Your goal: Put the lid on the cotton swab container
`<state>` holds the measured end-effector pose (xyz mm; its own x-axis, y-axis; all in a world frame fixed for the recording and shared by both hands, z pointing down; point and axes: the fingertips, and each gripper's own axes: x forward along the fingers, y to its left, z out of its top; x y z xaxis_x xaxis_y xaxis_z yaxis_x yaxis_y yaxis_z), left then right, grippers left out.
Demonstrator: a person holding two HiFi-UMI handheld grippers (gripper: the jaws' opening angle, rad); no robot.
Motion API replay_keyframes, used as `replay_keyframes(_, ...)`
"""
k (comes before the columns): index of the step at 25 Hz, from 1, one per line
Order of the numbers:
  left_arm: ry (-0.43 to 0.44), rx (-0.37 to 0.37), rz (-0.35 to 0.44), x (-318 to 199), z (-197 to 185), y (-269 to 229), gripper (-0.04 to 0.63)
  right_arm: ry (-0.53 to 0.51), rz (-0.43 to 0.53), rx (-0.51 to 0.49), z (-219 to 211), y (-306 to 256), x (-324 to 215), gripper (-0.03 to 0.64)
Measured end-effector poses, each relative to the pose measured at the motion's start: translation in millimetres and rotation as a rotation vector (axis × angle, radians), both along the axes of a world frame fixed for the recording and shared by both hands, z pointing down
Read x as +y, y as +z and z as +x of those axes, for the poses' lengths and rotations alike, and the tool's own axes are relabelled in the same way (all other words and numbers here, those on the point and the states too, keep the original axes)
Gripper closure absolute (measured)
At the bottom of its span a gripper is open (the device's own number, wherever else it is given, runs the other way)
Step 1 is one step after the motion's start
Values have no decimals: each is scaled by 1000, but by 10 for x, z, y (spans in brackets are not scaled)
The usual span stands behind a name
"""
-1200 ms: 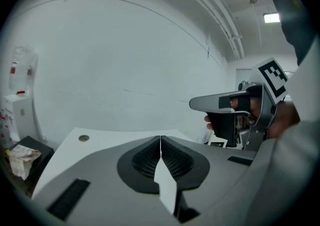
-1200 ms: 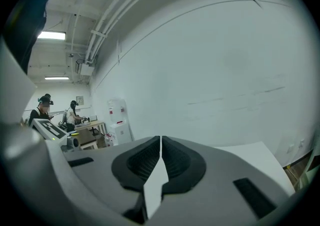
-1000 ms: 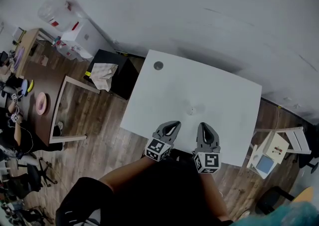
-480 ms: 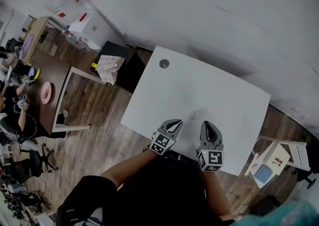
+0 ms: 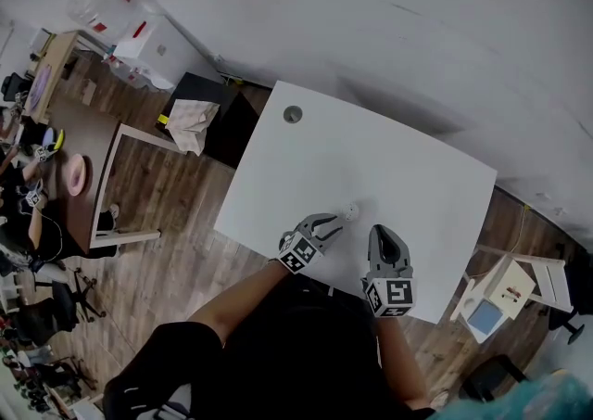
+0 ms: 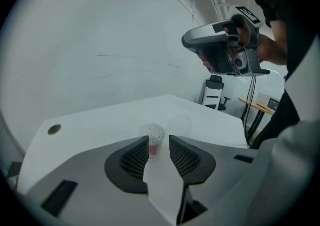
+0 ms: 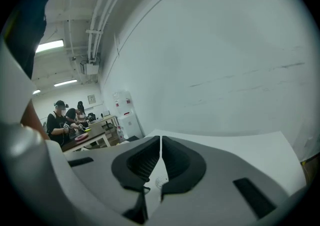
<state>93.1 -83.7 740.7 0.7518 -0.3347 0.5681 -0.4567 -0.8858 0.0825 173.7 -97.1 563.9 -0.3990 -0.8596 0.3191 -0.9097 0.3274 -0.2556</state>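
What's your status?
Left gripper just opening, empty; container ahead of its tips. Right gripper shut, empty. Lid on table beside container, not on yet. Nothing in the way.

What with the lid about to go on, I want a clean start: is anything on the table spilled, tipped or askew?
Nothing stands out. The cotton swab container stands upright on the white table with its swabs inside and nothing spilled. Its clear lid lies flat on the table beside it, not yet on.
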Motion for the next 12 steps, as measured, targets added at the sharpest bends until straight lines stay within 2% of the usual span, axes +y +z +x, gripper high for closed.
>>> replay_keyframes(3, 48, -42, 30, -21, 51, 74, 454, 7, 2, -43, 35, -25, -7, 581)
replay_keyframes(5, 25, -61, 25, -76, 28, 140, 383, 10, 13, -50, 52, -67, -13, 582)
replay_keyframes(7, 9, -71, 11, -127, 15, 206, 342, 16, 16, -48, 71, -73, -14, 582)
replay_keyframes(12, 51, -73, -6, -211, 130, 337, 314, 50, -7, -40, 208, -38, -4, 583)
